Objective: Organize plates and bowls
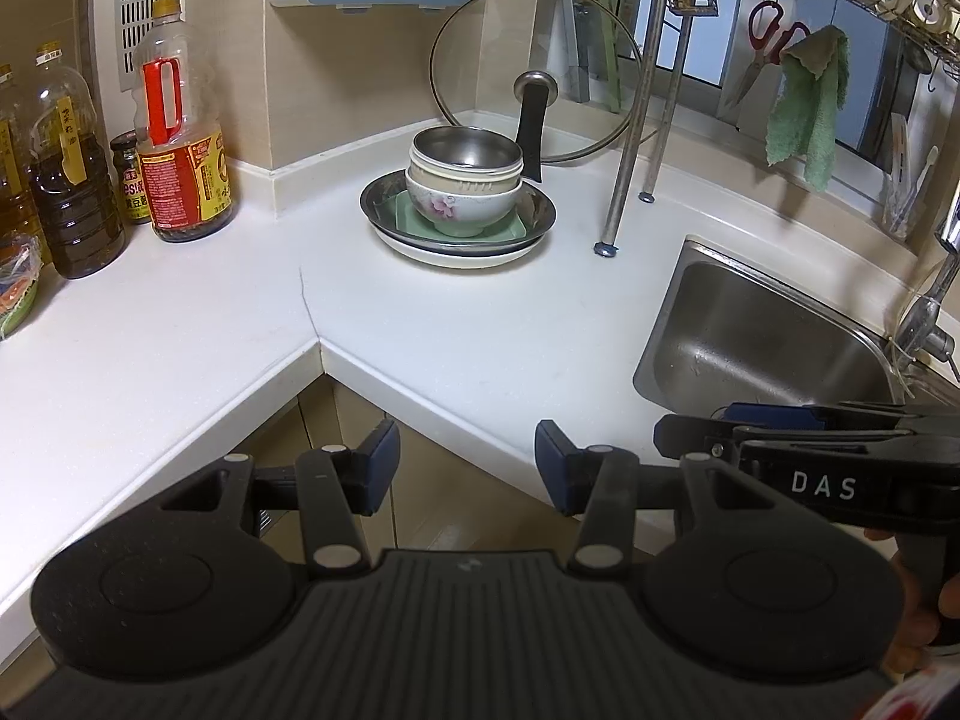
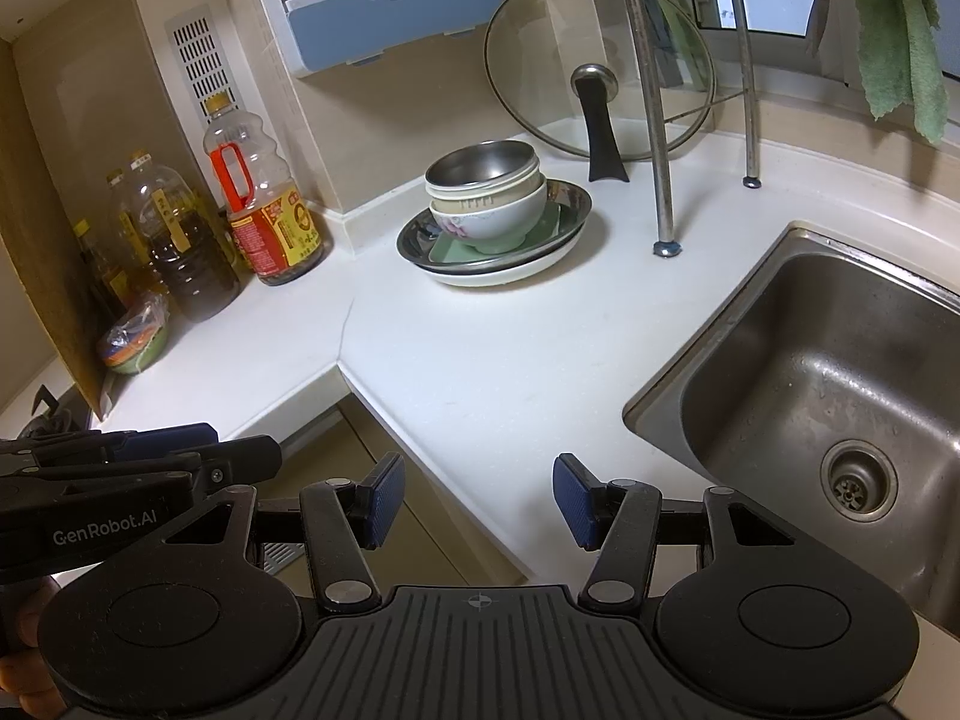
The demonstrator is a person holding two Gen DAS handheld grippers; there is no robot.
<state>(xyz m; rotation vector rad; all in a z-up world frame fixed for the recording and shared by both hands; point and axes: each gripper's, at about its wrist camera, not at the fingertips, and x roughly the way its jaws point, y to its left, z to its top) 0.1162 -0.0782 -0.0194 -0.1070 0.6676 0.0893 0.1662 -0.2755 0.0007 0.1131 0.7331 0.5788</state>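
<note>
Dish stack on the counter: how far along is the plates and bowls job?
Done: everything sits in one stack, steel bowl nested on the floral bowl, over a green square plate, a steel plate and a white plate at the bottom.
In hand: nothing. The left gripper and right gripper both hang open short of the counter edge.
Left: nothing obvious; the sink holds no dishes.

Both wrist views overlook the countertop [image 1: 468, 324] corner obliquely.
</note>
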